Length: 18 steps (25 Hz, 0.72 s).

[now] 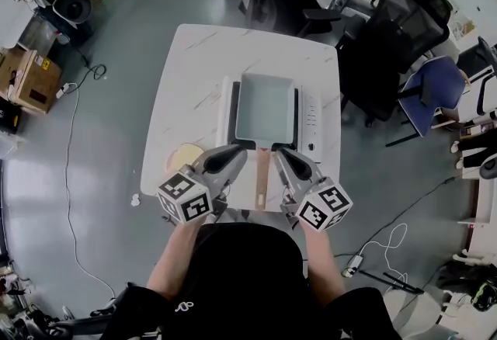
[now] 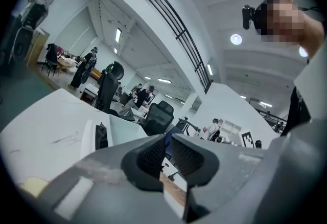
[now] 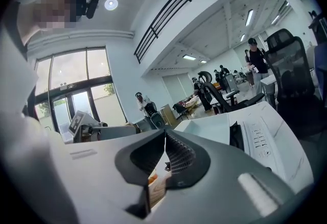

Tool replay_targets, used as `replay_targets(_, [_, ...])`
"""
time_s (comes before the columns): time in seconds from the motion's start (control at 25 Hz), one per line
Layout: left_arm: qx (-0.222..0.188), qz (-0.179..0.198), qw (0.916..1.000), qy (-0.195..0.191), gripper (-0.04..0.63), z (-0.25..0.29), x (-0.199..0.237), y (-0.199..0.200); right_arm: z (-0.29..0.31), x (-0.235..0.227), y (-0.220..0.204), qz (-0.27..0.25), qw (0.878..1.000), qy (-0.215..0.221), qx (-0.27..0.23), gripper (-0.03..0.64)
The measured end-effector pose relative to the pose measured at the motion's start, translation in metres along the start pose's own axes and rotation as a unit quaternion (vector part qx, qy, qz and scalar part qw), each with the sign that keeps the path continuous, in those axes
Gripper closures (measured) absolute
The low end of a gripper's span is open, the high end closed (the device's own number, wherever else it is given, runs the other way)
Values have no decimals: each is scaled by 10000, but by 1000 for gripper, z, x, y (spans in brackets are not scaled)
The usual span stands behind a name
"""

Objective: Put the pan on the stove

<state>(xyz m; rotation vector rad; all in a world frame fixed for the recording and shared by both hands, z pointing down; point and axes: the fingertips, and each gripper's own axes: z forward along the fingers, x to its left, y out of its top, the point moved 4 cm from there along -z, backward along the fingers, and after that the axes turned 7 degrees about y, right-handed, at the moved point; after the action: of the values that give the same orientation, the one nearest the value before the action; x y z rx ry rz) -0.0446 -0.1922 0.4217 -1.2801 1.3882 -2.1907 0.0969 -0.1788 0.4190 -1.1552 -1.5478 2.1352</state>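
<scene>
The fingers point(image 2: 152, 157) of the left gripper point(image 2: 166, 150) stand a narrow slit apart, and nothing is pinched between the ribbed pads; only the room behind shows through the gap. The fingers point(image 3: 180, 159) of the right gripper point(image 3: 164, 141) are pressed together at their tips and hold nothing. Under each pair of jaws a strip of pale wood shows. This is the pan's handle point(image 1: 262, 175), which sticks out over the near edge of the stove point(image 1: 311, 123) toward the person.

In the head view the two grippers lie on either side of that handle, just beside it, and point toward the stove. The left one is off the stove's near left corner and the right one off its near right corner.

The pan point(image 1: 265, 105), rectangular and pale blue, sits squarely on top of the stove. The stove's strip of controls runs along the pan's right side.

The stove rests on a white table point(image 1: 194, 67). A flat, round, yellowish thing point(image 1: 184, 154) lies on the table near the stove's near left corner. Black office chairs point(image 1: 392, 28) stand on the grey floor beyond the stove and to its right.
</scene>
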Motion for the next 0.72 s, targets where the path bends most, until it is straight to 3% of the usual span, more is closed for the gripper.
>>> replay_targets(0.32, [-163,544,9975,433,595,4,-3,16,1,7,16,-445,9986,-234,-157,629])
replay_targets(0.52, [-390,979,9907,859,595,3,-6,28,-2,9,26,-908,9932,-619,-372,629])
replay_targets(0.72, [-521,1261,9834,1195,595,4,-6,33,0,8,27,-1018,9913,-730,-398,629])
